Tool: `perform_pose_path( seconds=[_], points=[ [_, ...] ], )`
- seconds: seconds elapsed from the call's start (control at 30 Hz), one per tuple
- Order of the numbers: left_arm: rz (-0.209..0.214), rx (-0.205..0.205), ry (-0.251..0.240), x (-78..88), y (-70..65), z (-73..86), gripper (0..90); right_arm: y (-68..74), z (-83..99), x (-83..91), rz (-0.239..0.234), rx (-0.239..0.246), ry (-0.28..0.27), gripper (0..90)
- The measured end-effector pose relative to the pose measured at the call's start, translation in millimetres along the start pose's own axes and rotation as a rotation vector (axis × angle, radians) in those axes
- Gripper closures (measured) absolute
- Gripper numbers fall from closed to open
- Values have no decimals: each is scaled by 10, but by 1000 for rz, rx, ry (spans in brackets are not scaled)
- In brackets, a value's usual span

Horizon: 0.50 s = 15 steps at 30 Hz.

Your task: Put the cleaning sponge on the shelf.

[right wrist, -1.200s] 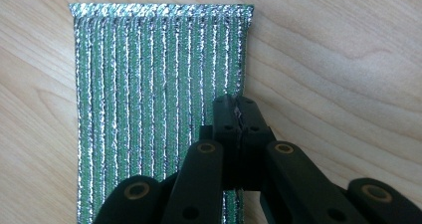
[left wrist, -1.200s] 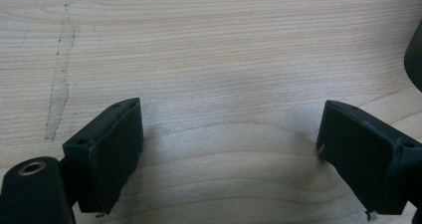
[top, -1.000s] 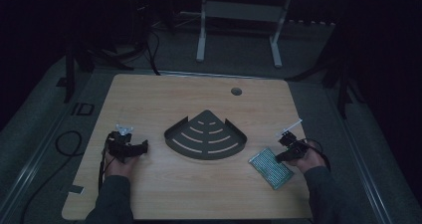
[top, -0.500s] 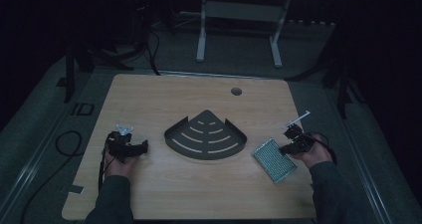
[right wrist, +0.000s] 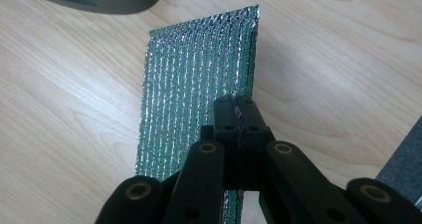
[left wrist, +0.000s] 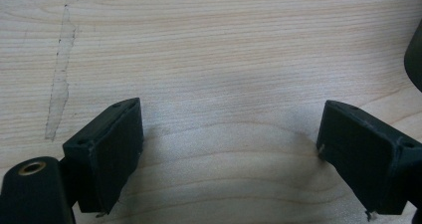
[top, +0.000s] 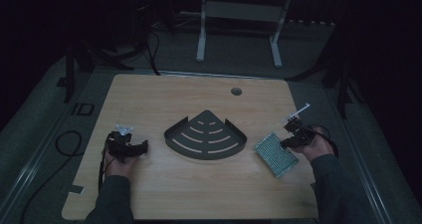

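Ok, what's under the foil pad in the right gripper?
Bare wooden table beside the foil pad, which the right gripper pinches at its edge. What it covers stays hidden.

Black two-jaw grippers with brass-ringed holes; dark sleeves.

One wooden counter carries one dark fan-shaped tray with curved slots and one silvery ribbed foil pad. One round hole is cut in the counter's far side. Two claws are there, a left claw and a right claw, one in each hand.
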<state>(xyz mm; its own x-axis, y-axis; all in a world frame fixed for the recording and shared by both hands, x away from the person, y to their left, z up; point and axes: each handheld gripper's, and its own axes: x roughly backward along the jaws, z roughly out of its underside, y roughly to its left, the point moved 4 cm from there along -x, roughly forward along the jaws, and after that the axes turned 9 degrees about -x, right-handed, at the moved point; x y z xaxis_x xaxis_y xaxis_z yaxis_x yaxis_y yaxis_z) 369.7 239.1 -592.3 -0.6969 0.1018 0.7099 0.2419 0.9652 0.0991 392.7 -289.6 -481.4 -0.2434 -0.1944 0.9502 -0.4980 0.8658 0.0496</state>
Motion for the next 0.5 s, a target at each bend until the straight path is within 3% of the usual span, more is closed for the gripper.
perform_pose_path(
  seconds=[0.5],
  points=[
    [0,0,0,0,0,0,115,25,-217,181,27,25,-7,897]
  ],
)
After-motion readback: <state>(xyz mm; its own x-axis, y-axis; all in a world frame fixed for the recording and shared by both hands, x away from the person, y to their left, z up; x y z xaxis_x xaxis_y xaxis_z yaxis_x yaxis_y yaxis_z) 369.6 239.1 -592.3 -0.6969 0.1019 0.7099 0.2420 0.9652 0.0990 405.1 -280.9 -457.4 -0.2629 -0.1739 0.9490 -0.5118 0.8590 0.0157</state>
